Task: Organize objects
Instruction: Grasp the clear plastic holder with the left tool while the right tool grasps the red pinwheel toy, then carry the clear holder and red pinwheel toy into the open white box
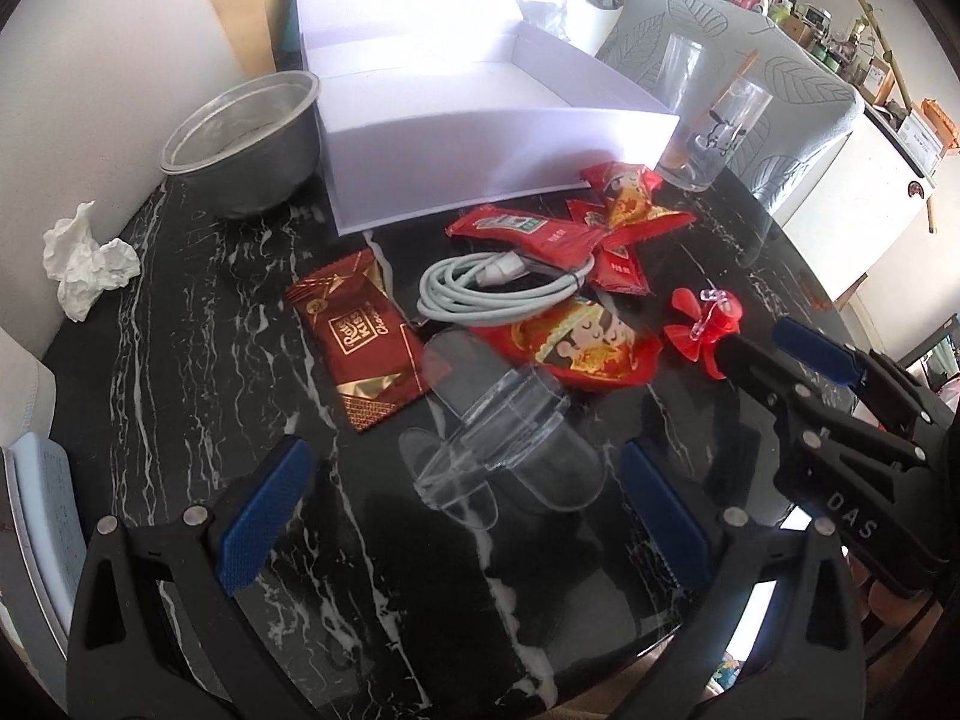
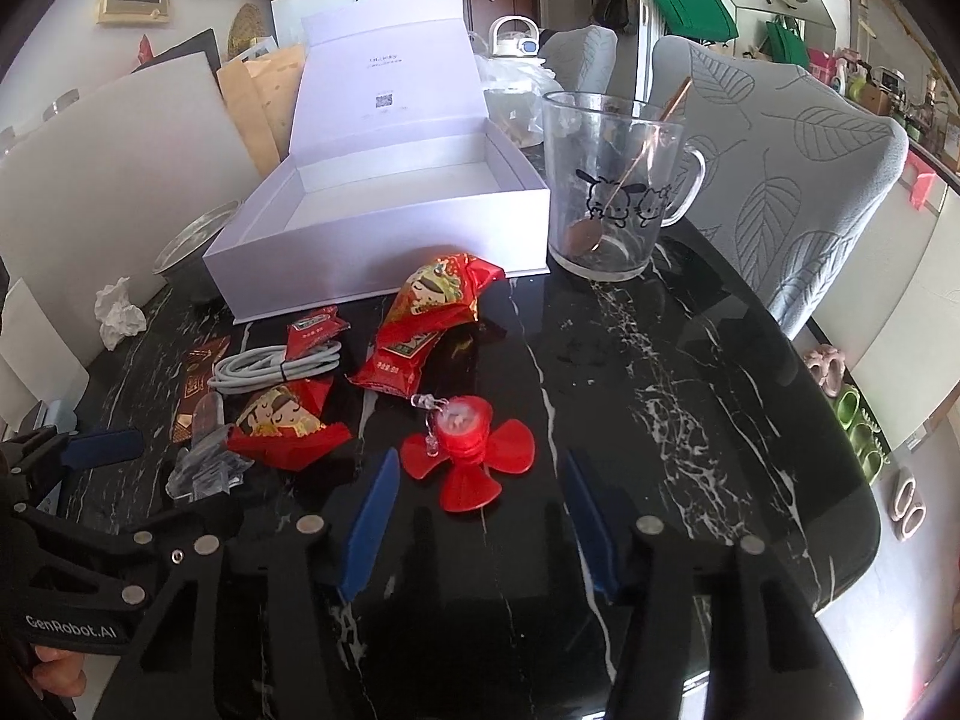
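An open white box (image 1: 480, 138) (image 2: 384, 252) stands at the back of the black marble table (image 1: 198, 324). In front of it lie red snack packets (image 1: 540, 234) (image 2: 426, 324), a coiled grey cable (image 1: 492, 288) (image 2: 276, 366), a dark red chocolate wrapper (image 1: 360, 342), a clear plastic piece (image 1: 504, 438) (image 2: 204, 462) and a small red fan (image 1: 702, 324) (image 2: 468, 450). My left gripper (image 1: 468, 516) is open, just short of the clear piece. My right gripper (image 2: 480, 522) is open, its fingers either side of the red fan.
A metal bowl (image 1: 246, 138) and crumpled tissue (image 1: 84, 258) sit at the left. A glass mug (image 2: 612, 186) with a spoon stands right of the box. A grey leaf-patterned chair (image 2: 780, 192) is behind the table. A notebook (image 1: 42, 528) lies at the near left.
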Demonstrator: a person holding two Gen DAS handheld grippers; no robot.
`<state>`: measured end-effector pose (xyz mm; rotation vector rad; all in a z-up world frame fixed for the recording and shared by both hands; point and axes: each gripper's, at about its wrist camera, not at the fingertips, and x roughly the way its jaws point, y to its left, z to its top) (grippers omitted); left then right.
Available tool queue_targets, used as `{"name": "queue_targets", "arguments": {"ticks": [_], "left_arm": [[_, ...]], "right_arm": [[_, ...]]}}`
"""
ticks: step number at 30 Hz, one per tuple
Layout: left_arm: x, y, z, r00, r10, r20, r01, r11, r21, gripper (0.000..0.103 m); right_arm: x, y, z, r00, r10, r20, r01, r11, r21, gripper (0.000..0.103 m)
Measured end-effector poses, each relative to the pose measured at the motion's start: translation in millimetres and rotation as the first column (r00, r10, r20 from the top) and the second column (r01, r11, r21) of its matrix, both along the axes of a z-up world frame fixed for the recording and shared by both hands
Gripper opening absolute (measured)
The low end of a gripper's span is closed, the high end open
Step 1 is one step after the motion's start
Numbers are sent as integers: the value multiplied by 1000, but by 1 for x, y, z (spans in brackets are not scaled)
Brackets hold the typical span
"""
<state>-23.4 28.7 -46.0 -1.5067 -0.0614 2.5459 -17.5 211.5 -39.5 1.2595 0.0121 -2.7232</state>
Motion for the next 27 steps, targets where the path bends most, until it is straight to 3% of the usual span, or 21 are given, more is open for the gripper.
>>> {"name": "queue_targets", "arguments": {"ticks": [4,13,18,21,27], "left_arm": [[-3,2,-6,1000,-8,20,8,1000,23,103],[-9,4,-11,1000,-2,14,2,1000,-23,102],[-8,9,-10,999,-31,-11,30,997,-72,86],[-7,11,-8,999,-37,-24,35,995,-91,68],[-4,6,-6,999,-37,-14,37,998,-45,66]], "right_arm": [[-7,-5,-4,1000,26,-8,-26,1000,12,45],[-16,-9,-11,998,58,-9,-58,998,13,31],[-15,-9,-11,998,67,-21,-67,998,6,24],[-14,-9,-10,997,71,-28,-71,997,3,24],[-9,-8,-4,997,68,-41,-68,998,-3,24]]}}
